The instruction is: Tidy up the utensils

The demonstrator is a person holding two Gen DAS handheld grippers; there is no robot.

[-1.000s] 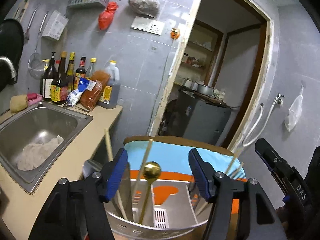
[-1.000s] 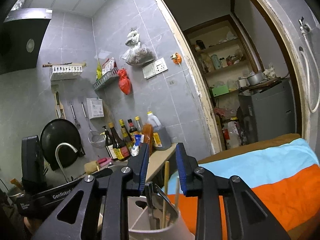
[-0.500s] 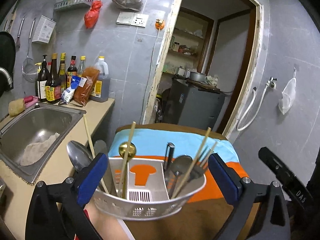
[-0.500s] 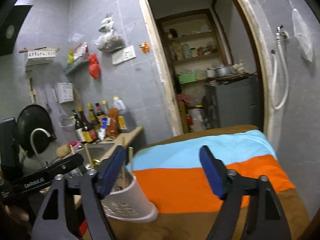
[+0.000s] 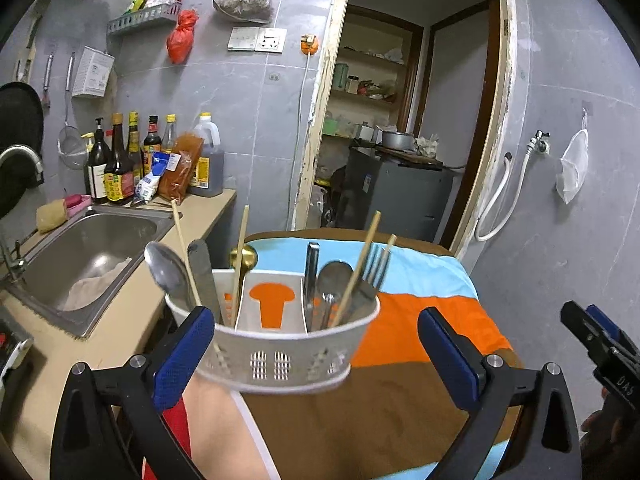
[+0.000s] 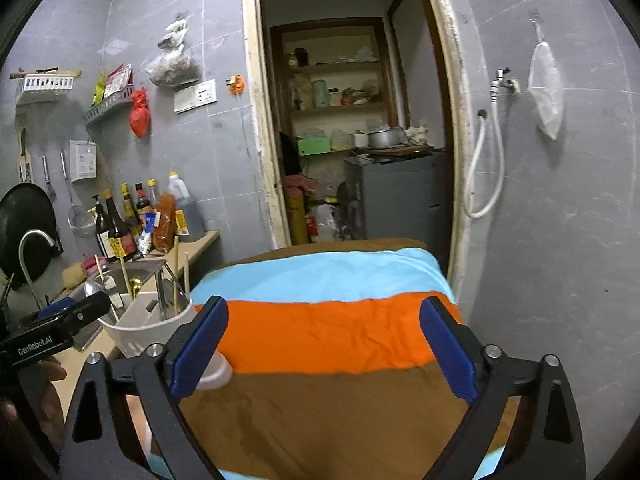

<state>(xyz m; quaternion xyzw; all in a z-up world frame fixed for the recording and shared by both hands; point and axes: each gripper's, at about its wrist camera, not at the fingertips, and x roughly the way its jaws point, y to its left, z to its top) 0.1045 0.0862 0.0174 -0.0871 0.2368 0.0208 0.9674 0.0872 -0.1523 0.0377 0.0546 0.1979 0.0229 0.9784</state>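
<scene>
Holder: your white perforated utensil caddy [image 5: 280, 360] stands upright at the striped cloth's left edge, split into compartments.
Left compartment: spoon [image 5: 166, 268], knife [image 5: 202, 268], chopsticks [image 5: 240, 256], gold-headed spoon [image 5: 245, 256].
Right compartment: steel spoon [image 5: 334, 280], fork [image 5: 374, 266], flat steel handle [image 5: 311, 268], more chopsticks [image 5: 362, 264], all leaning.

**Legible markings in the two wrist views**

In the right wrist view, the black body of the left gripper [image 6: 68, 320], seen at the lower left edge, bears the white lettering "GenRobot.AI". In the left wrist view, the black body of the right gripper [image 5: 600, 336], seen at the lower right edge, bears the white letters "DAS". The labels on the sauce bottles [image 5: 116, 160] and on the white box [image 5: 93, 74] hung on the wall carry print that is too small to read.
</scene>
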